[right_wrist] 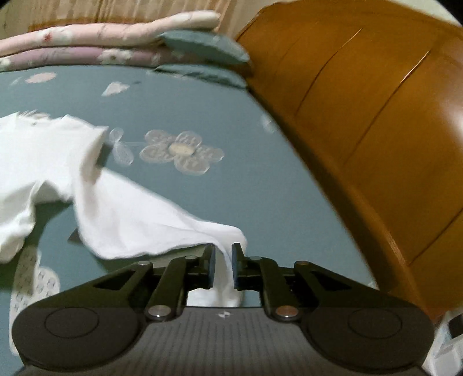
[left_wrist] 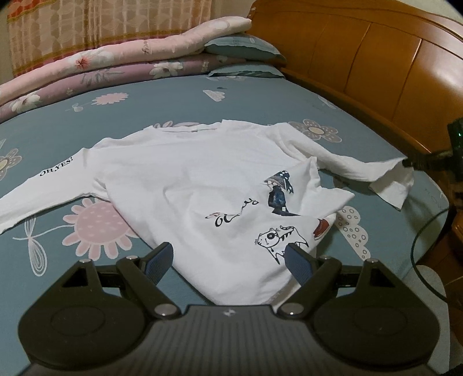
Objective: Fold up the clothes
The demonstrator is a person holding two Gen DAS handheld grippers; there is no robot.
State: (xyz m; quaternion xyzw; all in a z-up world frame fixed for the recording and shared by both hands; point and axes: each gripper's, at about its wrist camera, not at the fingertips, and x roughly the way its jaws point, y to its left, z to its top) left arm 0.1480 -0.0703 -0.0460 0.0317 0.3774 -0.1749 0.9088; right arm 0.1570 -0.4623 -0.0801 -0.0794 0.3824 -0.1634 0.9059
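Lying spread on the bed (left_wrist: 173, 95), the white shirt (left_wrist: 188, 185) reaches toward the headboard (left_wrist: 376, 66) edge. Left gripper (left_wrist: 228, 260) hovers released above its hem; right gripper (right_wrist: 223, 266) pinches the sleeve (right_wrist: 139, 219) cuff loosely.

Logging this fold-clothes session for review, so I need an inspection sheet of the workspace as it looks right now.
Surface: bed sheet, blue-grey with a flower print, mostly flat.
Job's things: white long-sleeved shirt spread out, print side up, hem corner turned over; one sleeve lifted off the sheet.
Clutter: folded quilts and two pillows stacked at the far edge.
Grippers: left gripper hovering over the hem, jaws wide, nothing between them; right gripper, jaws nearly shut with the sleeve cuff between them.
Cables: one thin cable curving off the bedside.
Surroundings: wooden headboard, patterned curtain.
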